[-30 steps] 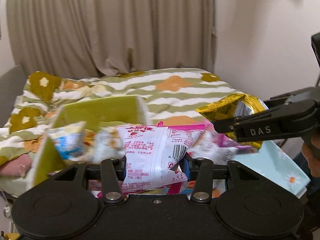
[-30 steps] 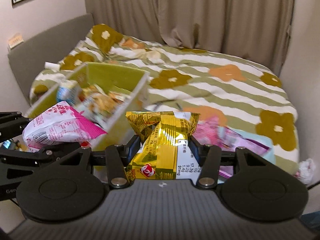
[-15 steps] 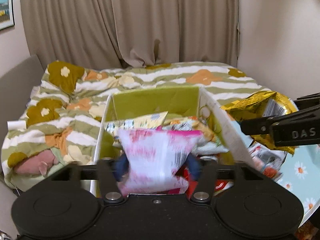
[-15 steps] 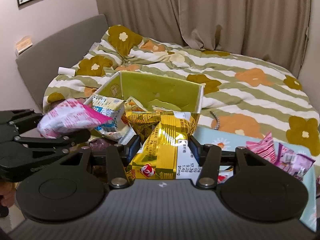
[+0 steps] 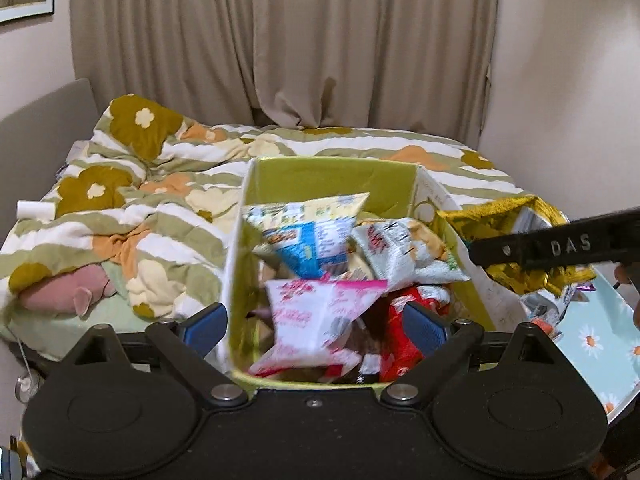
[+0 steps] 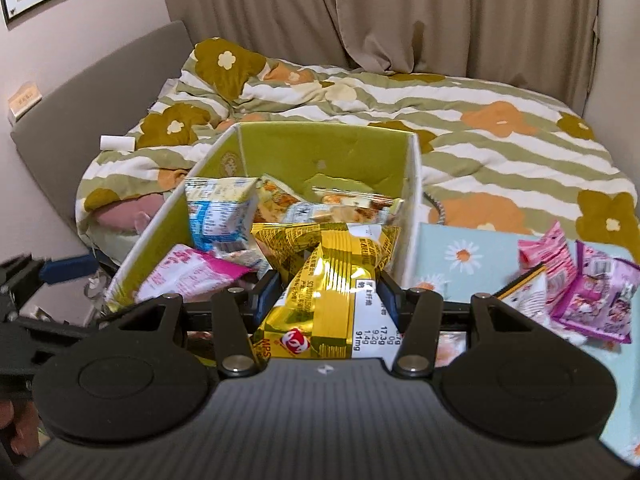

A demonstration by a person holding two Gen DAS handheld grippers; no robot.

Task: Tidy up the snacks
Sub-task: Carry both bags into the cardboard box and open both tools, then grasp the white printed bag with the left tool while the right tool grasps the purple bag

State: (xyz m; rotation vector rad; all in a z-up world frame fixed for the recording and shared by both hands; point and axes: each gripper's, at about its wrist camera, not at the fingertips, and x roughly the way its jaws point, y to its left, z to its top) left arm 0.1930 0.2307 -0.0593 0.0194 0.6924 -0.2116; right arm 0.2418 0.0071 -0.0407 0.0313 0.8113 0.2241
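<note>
The gold packet was glossy, crinkled foil. The green box looked like matt cardboard. The quilt was soft, rumpled cloth, and the curtain was matt fabric.

I saw the box standing on the bed with snack packets piled in it; to its right more packets lay on a cloth, the curtain behind.

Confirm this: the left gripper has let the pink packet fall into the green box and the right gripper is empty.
Not quite: the right gripper is shut on the gold packet, as the right wrist view shows. The left gripper is open, the pink packet over the green box.
</note>
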